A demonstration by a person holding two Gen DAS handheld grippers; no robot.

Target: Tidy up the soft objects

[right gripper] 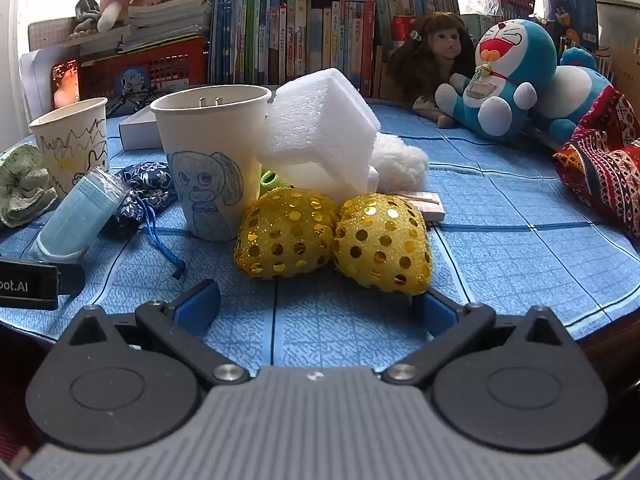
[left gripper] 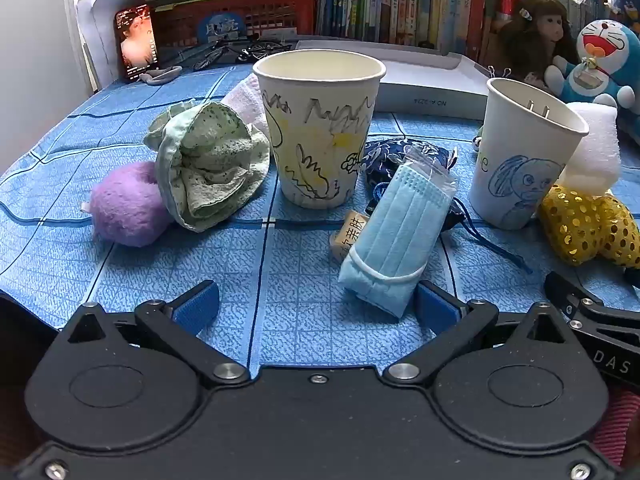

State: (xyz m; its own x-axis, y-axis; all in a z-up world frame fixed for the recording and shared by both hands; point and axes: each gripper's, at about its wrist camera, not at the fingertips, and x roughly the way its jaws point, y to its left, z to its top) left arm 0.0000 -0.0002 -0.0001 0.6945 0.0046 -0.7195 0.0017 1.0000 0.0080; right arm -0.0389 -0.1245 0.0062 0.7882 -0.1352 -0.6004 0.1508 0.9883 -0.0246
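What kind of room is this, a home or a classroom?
Probably a home, likely a child's study corner. A row of books lines the back, a doll and blue cat plush sit beside them, and hand-drawn paper cups stand on the blue tablecloth.

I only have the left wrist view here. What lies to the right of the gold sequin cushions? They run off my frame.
Observer: A red patterned cloth lies bunched at the table's right edge.
Operator: Anything behind the foam block?
Observer: A white fluffy piece rests against the foam block.
Operator: Is the right claw holding anything?
Observer: No, the right claw is open and empty, with the gold cushions just ahead of it.
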